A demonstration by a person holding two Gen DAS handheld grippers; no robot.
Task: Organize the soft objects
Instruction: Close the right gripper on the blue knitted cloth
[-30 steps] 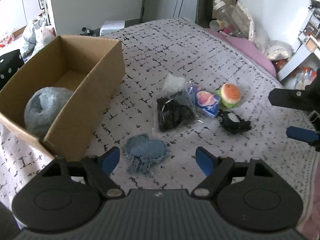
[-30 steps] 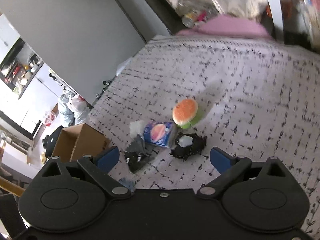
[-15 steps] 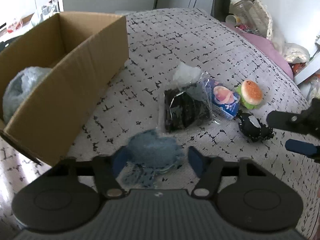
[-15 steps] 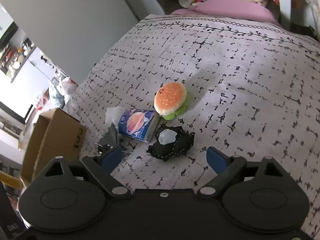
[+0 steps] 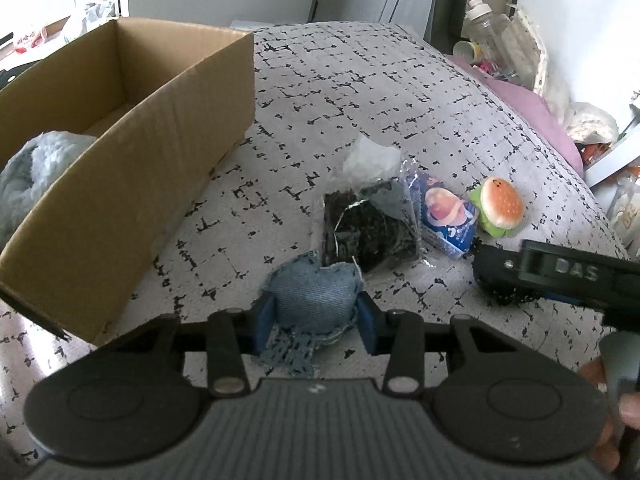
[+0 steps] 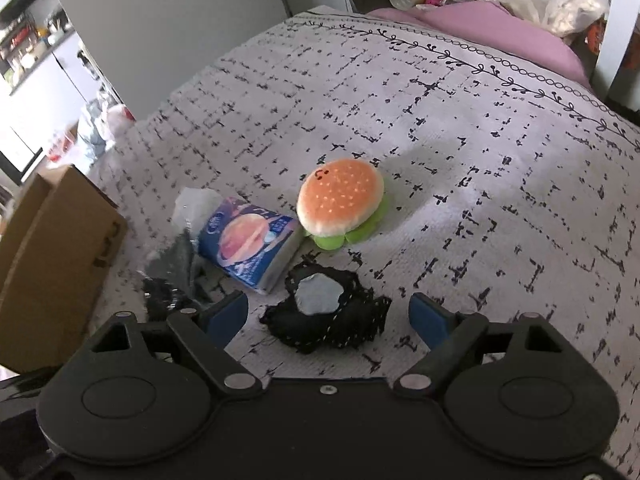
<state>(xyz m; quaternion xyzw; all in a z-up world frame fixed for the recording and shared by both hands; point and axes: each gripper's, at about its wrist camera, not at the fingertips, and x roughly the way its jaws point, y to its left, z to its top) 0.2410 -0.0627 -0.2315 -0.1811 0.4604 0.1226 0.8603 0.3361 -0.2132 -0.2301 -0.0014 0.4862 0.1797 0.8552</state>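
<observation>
Compared with a second ago, both grippers have been lowered toward the patterned bedspread (image 5: 360,92), and the blue denim cushion (image 5: 314,300), which then lay loose ahead of wide-spread fingers, is now bracketed by the left gripper (image 5: 315,320). Its jaws are closing, and the blue pads are seen pressed against the cushion's two flanks, so the cushion is pinched where it rests on the bedspread, its frayed fringe trailing toward 6 o'clock. From the cushion, a clear bag of dark material (image 5: 368,224) is found at 1 o'clock, just beside it; a blue printed packet (image 5: 448,216) lies touching that bag's far side, and a burger plush (image 5: 500,208) with a green underside sits beyond the packet. An open cardboard box (image 5: 132,152) stands at 10 o'clock, with a pale fluffy item (image 5: 36,168) inside it. In the right wrist view, the right gripper (image 6: 328,314) is held spread, its jaws closing, with a black crocheted piece (image 6: 336,320) bearing a grey patch lying between the fingers; the pads are not touching it. The burger plush (image 6: 340,204) is seen at 12 o'clock from that piece, and the printed packet (image 6: 248,244) at 10 o'clock. A pink sheet (image 6: 480,28) is visible at the bedspread's far edge.
</observation>
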